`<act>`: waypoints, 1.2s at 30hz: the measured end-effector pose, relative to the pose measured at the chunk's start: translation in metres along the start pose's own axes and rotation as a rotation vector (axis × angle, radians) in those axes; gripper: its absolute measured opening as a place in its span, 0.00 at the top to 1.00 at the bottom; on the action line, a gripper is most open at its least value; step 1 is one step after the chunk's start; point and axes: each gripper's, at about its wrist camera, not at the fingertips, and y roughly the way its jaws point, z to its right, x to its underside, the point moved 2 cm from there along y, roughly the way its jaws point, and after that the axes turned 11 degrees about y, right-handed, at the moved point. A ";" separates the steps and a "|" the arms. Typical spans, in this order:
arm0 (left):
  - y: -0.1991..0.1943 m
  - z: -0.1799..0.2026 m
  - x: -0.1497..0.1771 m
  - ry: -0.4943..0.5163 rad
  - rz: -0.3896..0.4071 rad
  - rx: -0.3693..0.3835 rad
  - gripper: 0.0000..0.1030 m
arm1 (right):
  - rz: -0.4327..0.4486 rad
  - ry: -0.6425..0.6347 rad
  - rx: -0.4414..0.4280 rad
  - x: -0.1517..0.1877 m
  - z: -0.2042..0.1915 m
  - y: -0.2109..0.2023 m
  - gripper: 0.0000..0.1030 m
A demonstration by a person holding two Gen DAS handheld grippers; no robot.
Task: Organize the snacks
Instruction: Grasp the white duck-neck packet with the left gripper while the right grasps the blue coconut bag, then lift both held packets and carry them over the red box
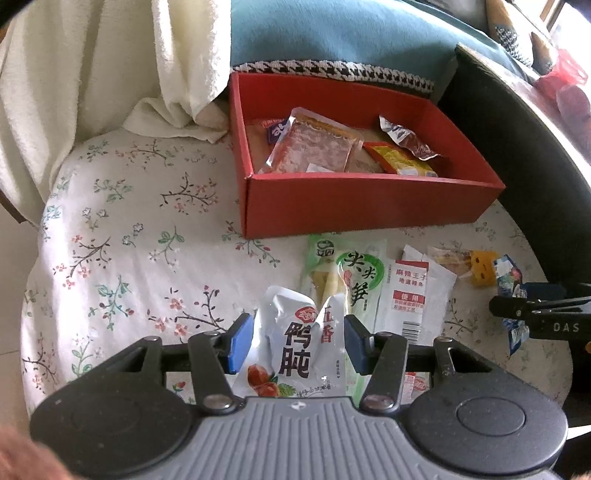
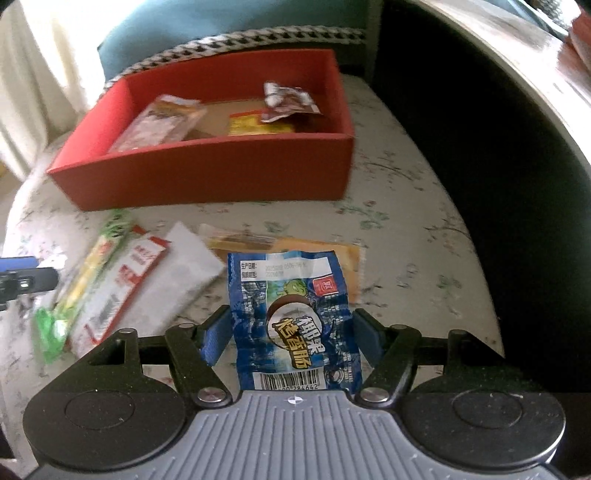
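Left claw [image 1: 298, 341] closed on white snack pouch [image 1: 295, 339], low in frame. Right claw [image 2: 291, 334] gripping blue snack packet [image 2: 295, 321]. Red box [image 1: 365, 199] above, upper centre.

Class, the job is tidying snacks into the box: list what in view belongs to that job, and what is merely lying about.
Belongs:
red box
white packet in left gripper
blue packet in right gripper
green packet
yellow packet

Lying about:
cream towel
teal cushion
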 end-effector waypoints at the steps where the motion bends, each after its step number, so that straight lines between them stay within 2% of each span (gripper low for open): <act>1: -0.001 0.001 -0.001 0.003 0.007 0.002 0.56 | 0.004 -0.003 -0.007 0.000 -0.002 -0.002 0.27; 13: -0.008 0.013 -0.012 0.054 0.081 -0.065 0.56 | 0.093 -0.015 -0.058 -0.017 -0.023 -0.020 0.27; 20: -0.013 0.014 -0.014 0.069 0.121 -0.103 0.56 | 0.145 -0.008 -0.041 -0.023 -0.022 -0.026 0.27; 30: -0.022 0.020 -0.019 0.082 0.175 -0.124 0.56 | 0.202 0.014 -0.036 -0.029 -0.023 -0.034 0.27; 36: -0.034 0.022 -0.025 0.078 0.232 -0.134 0.56 | 0.268 0.013 -0.036 -0.032 -0.027 -0.044 0.27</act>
